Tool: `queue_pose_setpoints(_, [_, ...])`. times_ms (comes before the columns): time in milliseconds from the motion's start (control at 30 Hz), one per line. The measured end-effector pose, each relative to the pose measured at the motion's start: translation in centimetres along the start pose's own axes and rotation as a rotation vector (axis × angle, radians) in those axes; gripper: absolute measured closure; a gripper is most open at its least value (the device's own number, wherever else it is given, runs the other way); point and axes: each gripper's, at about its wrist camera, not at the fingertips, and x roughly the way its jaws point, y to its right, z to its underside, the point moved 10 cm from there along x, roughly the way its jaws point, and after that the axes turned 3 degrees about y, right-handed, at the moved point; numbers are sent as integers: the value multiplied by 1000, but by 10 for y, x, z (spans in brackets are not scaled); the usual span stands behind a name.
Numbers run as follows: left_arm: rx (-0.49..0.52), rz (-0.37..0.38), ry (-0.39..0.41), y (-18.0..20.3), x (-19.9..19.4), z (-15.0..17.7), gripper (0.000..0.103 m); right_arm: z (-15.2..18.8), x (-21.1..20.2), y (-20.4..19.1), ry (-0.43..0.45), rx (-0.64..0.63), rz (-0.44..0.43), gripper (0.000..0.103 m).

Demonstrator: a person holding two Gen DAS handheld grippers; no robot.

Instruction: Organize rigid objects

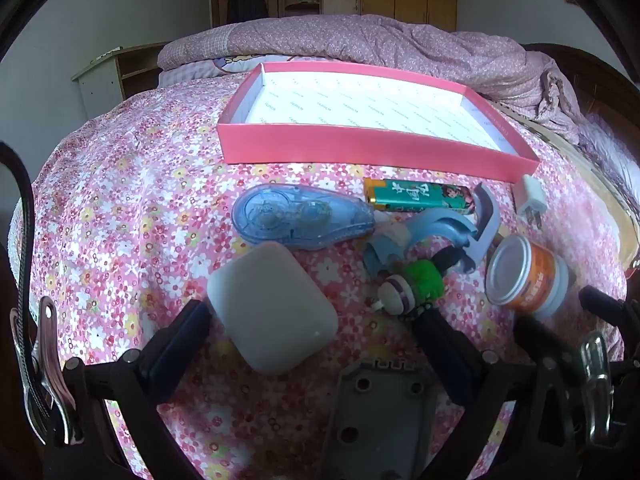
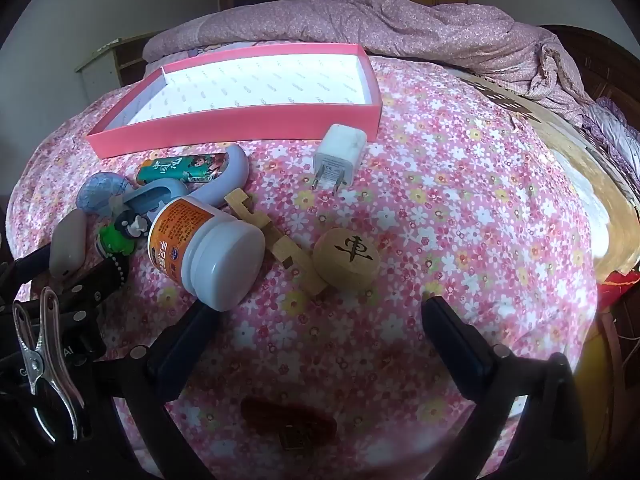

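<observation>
A pink tray [image 1: 360,148] [image 2: 240,124] with a white floor lies on the floral bedspread. In front of it lie a white earbud case [image 1: 274,306] [image 2: 68,242], a blue correction tape [image 1: 300,216], a green lighter [image 1: 420,196] [image 2: 180,170], a blue-grey hook-shaped tool [image 1: 452,232], a green toy [image 1: 424,280], an orange-labelled bottle [image 1: 524,274] [image 2: 200,248], a white charger [image 2: 340,156] [image 1: 530,198], a wooden puzzle piece [image 2: 280,244] and a wooden chess disc [image 2: 346,260]. My left gripper [image 1: 316,312] is open around the earbud case. My right gripper [image 2: 320,312] is open and empty, just before the disc.
A crumpled purple quilt [image 1: 380,44] lies behind the tray. A wooden headboard [image 1: 600,80] is at the right, a small shelf [image 1: 108,76] at the left, wardrobes behind. A bamboo mat edge [image 2: 580,184] shows on the right.
</observation>
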Motion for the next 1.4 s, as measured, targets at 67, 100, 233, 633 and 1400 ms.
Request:
queue_pose_setpoints(67, [0, 0, 4, 0, 0, 0, 0, 0, 0, 0, -1, -1, 1, 0])
queue_pose_setpoints(100, [0, 0, 4, 0, 0, 0, 0, 0, 0, 0, -1, -1, 1, 0])
queue_pose_setpoints(233, [0, -1, 5, 0, 0, -1, 0, 0, 0, 0, -1, 0, 1, 0])
queue_pose_setpoints(633, [1, 0, 6, 0, 0, -1, 0, 0, 0, 0, -1, -1, 1, 0])
queue_pose_setpoints(1400, [43, 77, -14, -11, -7, -6, 1, -1, -1, -1, 3, 0, 0, 0])
